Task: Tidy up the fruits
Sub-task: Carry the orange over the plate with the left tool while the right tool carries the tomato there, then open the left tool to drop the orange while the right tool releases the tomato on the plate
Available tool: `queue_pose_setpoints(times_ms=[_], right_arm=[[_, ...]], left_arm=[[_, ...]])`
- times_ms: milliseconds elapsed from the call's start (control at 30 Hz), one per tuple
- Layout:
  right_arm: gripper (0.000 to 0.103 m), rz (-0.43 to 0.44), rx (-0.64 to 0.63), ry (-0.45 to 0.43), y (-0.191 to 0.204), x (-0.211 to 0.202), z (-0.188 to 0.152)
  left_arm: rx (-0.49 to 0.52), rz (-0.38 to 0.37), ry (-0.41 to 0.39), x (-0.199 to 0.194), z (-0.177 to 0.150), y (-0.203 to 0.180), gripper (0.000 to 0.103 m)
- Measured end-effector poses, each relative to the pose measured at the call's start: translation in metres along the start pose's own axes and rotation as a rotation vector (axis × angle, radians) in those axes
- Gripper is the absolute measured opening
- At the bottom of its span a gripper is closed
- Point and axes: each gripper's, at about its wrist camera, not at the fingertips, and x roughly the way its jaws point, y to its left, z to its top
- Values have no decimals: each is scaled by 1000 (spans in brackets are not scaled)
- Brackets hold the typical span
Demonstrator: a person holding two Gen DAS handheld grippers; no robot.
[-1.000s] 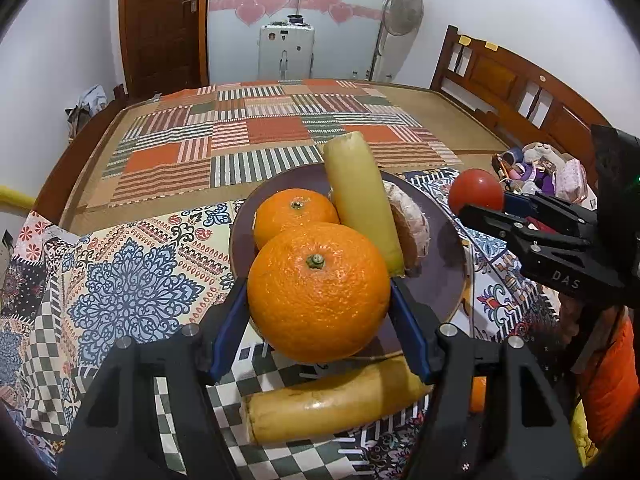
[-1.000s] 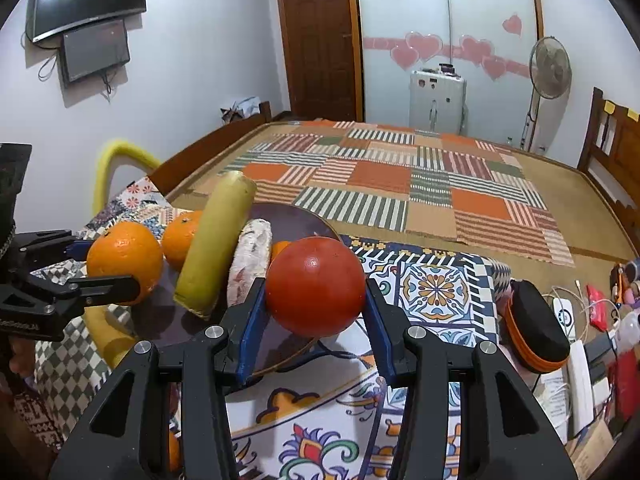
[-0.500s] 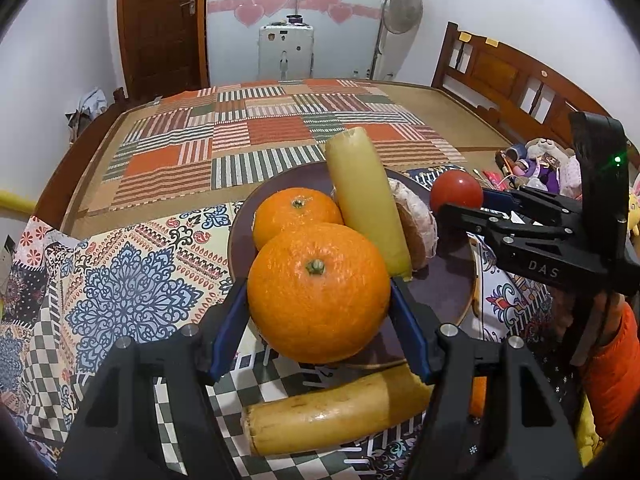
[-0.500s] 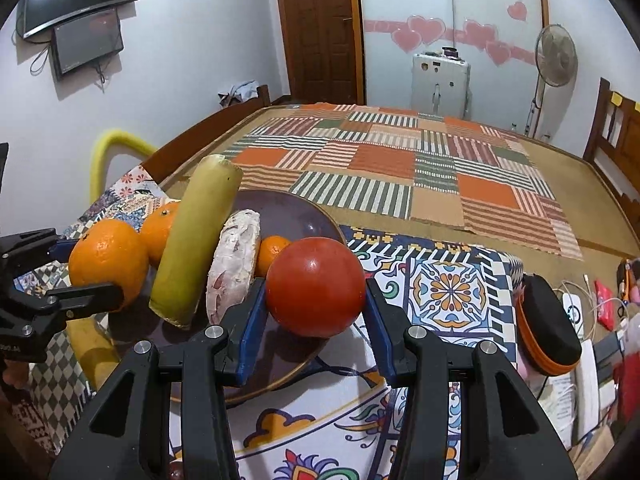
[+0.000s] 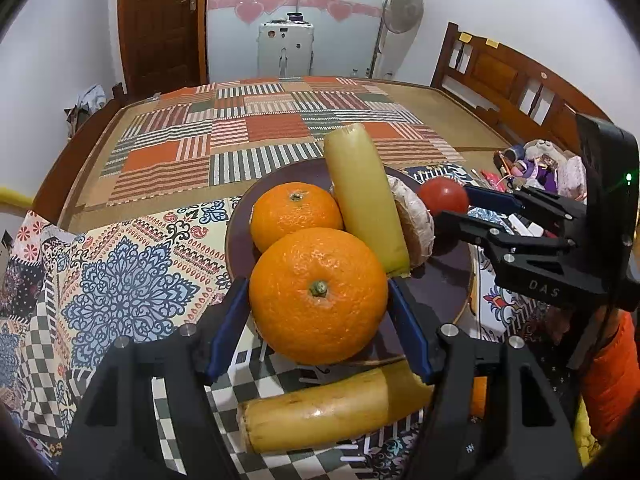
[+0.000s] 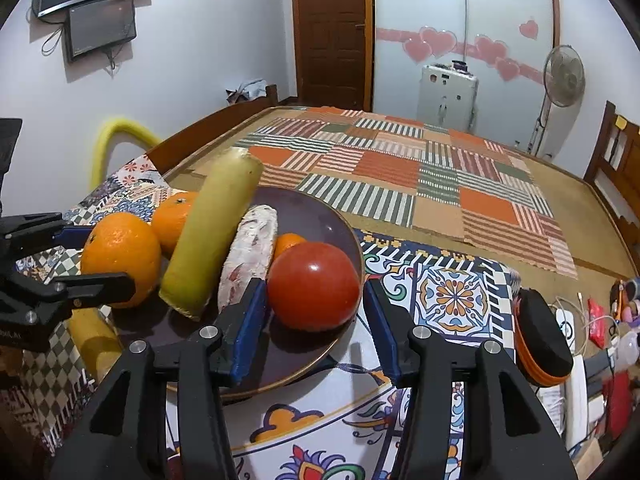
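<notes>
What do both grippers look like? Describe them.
The left gripper and right gripper are black angular frames with silver screws and blue pads. The right one's side bears DAS lettering and a green light. An orange sleeve, apparently, shows below it. The right's jaws have just been opening around the tomato.

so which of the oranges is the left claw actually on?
The big front orange, sitting between the left claw pads at the plate's near edge. The smaller orange behind it lies free on the plate.

White walls, a brown wooden door (image 6: 332, 32), a standing fan (image 6: 562, 80) and a wall-mounted screen (image 6: 100, 26).
</notes>
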Motion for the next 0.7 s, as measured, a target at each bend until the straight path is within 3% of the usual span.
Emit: queue_pose_setpoints(times_ms=[267,500,700], right_arm=[[47,5,1,-34,6,-28,-5],[52,-16,-45,-68,29,-53,-15],[52,14,-71,-53,47,-56,-25]], left_arm=[[11,22,-34,-38,-14,10,68],[28,55,11,-52,-38,15,68],[31,64,34,-60,-59,18,70]])
